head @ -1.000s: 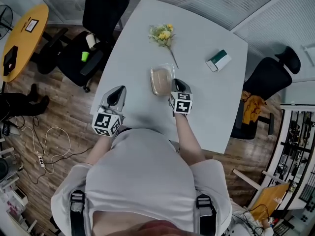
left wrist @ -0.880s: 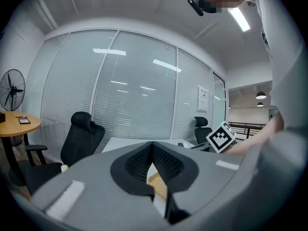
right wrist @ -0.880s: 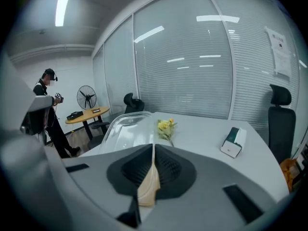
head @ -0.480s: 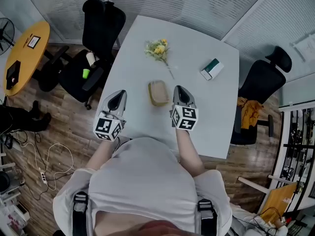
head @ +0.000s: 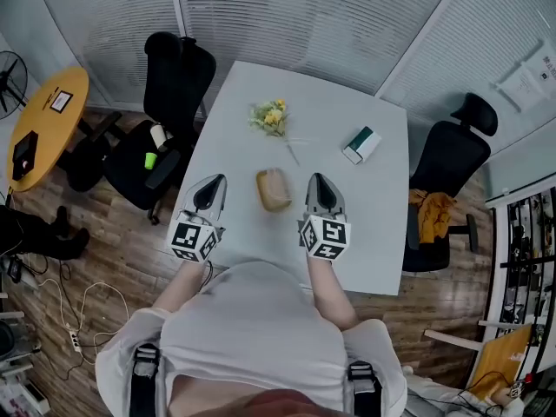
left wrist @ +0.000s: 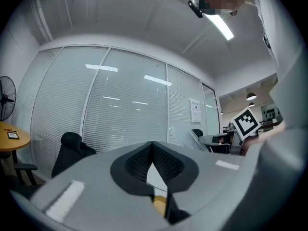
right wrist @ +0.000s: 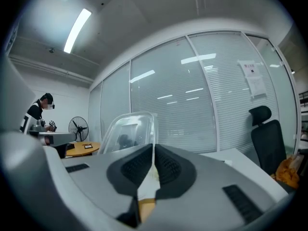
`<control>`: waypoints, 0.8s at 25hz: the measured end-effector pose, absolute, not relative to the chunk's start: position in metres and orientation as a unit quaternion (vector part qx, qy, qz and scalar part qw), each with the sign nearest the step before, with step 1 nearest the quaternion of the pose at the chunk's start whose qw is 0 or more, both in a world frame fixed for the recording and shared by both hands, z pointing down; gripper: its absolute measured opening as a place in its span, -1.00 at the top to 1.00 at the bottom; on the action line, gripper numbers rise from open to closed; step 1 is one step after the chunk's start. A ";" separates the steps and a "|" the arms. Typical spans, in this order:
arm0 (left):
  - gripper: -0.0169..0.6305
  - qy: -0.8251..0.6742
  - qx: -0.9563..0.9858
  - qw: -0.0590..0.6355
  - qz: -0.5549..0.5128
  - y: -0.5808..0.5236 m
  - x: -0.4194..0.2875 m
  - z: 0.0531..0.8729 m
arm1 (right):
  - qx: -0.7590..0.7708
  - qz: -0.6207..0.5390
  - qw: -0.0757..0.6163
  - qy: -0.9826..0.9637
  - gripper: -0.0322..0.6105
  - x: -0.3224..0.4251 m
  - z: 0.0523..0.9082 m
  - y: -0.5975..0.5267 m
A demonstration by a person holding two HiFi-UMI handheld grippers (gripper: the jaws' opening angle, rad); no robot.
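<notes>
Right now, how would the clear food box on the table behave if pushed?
The food box looks like thin plastic, so it is probably light and would slide easily on the smooth table. Its upright lid may flex or flop.

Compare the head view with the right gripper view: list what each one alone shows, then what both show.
Head view only: yellow flower bunch, green-and-white box, left hand-held gripper.
Right gripper view only: long ceiling strip light.
Both: clear-lidded tan plastic container, round yellow table, black office chair, right hand-held gripper.
</notes>
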State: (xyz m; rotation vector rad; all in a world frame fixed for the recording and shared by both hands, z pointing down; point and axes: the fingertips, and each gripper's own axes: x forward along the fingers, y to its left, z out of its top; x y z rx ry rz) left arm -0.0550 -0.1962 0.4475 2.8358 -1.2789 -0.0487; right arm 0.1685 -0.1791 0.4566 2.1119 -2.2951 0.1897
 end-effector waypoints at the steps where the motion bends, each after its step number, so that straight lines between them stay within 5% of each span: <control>1: 0.91 -0.410 0.912 0.015 -0.018 -0.195 -0.054 0.446 | 0.678 0.058 0.004 -0.732 0.84 0.169 0.454 -0.176; 20: 0.91 -0.405 0.914 -0.003 -0.035 -0.186 -0.052 0.429 | 0.681 0.038 -0.007 -0.732 0.84 0.165 0.441 -0.161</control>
